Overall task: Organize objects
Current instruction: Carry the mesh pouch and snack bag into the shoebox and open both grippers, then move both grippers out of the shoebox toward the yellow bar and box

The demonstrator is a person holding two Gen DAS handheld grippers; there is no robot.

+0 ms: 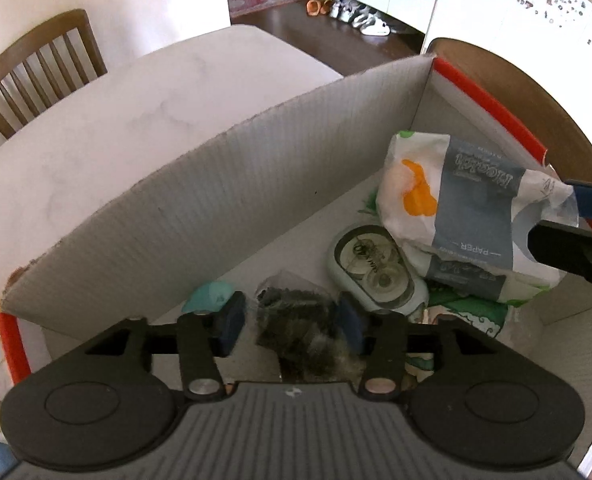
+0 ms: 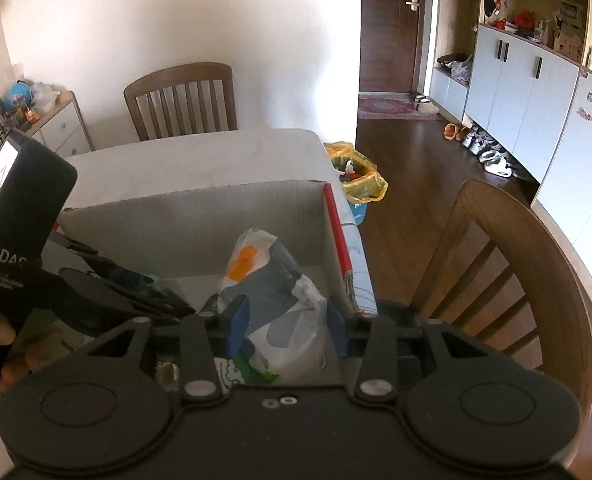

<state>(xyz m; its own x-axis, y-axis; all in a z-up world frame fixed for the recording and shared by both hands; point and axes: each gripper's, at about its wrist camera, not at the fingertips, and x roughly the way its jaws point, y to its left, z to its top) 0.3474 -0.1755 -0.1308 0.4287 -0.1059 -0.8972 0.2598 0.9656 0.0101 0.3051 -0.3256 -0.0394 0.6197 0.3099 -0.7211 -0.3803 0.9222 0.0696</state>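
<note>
I see a cardboard box (image 1: 223, 200) on the white table (image 1: 115, 120), chairs and wood floor beyond. Inside, my right gripper (image 2: 287, 330) straddles a tissue pack (image 2: 271, 280), long axis running away from me; whether it's gripping I can't tell. My left gripper (image 1: 291, 324), part open, brackets a dark furry bundle (image 1: 300, 332) directly ahead
</note>
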